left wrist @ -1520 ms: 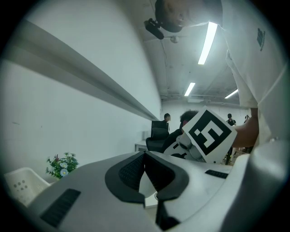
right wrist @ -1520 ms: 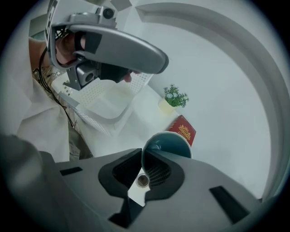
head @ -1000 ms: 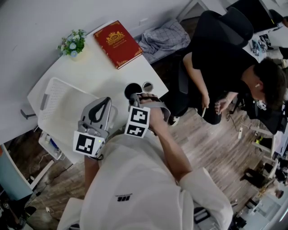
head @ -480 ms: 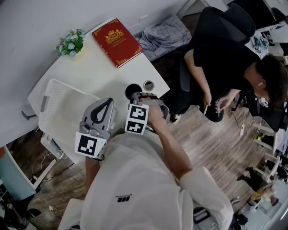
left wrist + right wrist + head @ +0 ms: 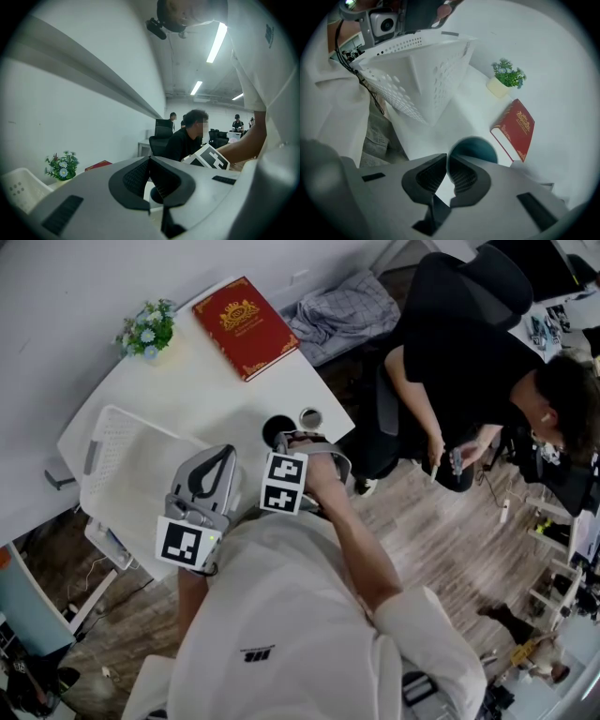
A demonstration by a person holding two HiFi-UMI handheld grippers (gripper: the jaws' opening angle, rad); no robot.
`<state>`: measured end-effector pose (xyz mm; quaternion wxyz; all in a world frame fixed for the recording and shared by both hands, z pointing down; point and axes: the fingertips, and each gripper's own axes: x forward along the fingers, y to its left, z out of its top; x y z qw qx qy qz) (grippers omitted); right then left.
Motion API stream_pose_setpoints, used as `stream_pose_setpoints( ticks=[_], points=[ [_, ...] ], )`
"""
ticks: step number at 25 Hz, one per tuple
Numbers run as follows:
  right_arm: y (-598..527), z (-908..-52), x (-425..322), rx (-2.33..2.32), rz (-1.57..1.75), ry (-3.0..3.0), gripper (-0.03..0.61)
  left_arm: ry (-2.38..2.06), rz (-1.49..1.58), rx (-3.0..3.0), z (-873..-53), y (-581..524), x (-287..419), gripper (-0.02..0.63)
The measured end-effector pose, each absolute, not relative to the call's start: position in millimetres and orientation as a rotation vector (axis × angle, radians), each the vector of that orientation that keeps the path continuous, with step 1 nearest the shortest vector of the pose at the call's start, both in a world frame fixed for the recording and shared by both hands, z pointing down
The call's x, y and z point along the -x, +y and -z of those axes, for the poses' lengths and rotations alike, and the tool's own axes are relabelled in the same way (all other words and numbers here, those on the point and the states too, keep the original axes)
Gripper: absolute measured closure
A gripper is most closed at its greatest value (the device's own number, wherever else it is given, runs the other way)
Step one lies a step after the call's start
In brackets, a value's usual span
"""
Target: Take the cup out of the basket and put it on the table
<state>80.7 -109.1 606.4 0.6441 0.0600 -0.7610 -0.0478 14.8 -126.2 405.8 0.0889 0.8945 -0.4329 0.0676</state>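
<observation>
A dark cup (image 5: 276,428) with a teal inside (image 5: 474,148) stands on the white table (image 5: 202,395), to the right of the white basket (image 5: 105,432). My right gripper (image 5: 280,441) sits at the cup's near side. Its jaws are closed on the cup's rim, and the cup's mouth shows just past the tips (image 5: 447,156). My left gripper (image 5: 223,454) hovers over the basket's right edge. It is shut with nothing between its jaws (image 5: 150,160). The basket (image 5: 423,70) rises to the left in the right gripper view.
A red book (image 5: 244,326) and a small pot of flowers (image 5: 150,329) lie at the table's far side. A small round lid (image 5: 309,418) rests beside the cup near the table's right edge. A person in black (image 5: 469,362) sits in a chair close to the right.
Almost nothing has changed: the right gripper has shifted very slightly at the cup, and the left gripper and basket stay put. The seated person has moved their hands.
</observation>
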Motion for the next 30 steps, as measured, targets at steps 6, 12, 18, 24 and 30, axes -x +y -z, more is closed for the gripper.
stream_pose_setpoints(
  ticks=[6, 12, 18, 24, 30],
  points=[
    [-112.0, -612.0, -82.0, -0.127, 0.104, -1.721, 0.548, -1.293, -0.202, -2.653, -406.6, -127.6, -12.9, 0.604],
    [-116.5, -614.3, -82.6, -0.125, 0.093, -1.716, 0.548, -1.291, -0.206, -2.649, -408.3, -128.8, -13.0, 0.604],
    [-119.6, -612.3, -81.1, -0.144, 0.103, -1.710, 0.546, -1.288, -0.201, -2.653, -408.5, -128.4, -15.0, 0.604],
    [-121.6, -611.5, -82.7, -0.160, 0.115, -1.707, 0.546, -1.286, -0.205, -2.648, -409.8, -128.1, -15.4, 0.604],
    [-125.4, -609.4, -84.2, -0.187, 0.125, -1.710, 0.546, -1.279, -0.202, -2.650, -409.6, -129.2, -17.2, 0.604]
  ],
)
